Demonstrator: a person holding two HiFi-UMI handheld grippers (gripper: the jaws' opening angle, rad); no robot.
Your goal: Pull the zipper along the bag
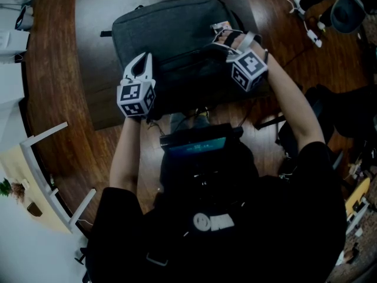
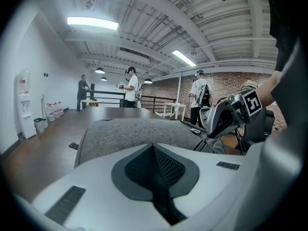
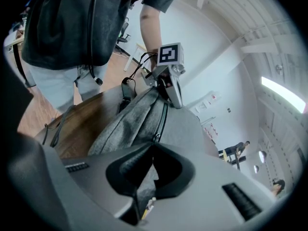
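Zipper (image 3: 155,138) pinched in right tool (image 3: 152,150), left tool (image 2: 154,148) gripping bag (image 2: 130,131)

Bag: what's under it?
The bag lies on a dark table, with wood floor around it. The bag's body covers the tabletop beneath, so whether anything lies under it cannot be seen.

1. Bag (image 1: 171,34): a dark grey fabric backpack lying flat on the bench (image 1: 97,93), towards the bench's near edge, with its near side bunched upward.
2. Zipper (image 3: 164,113): a thin dark line running along the bag's raised grey fold, above the bench.
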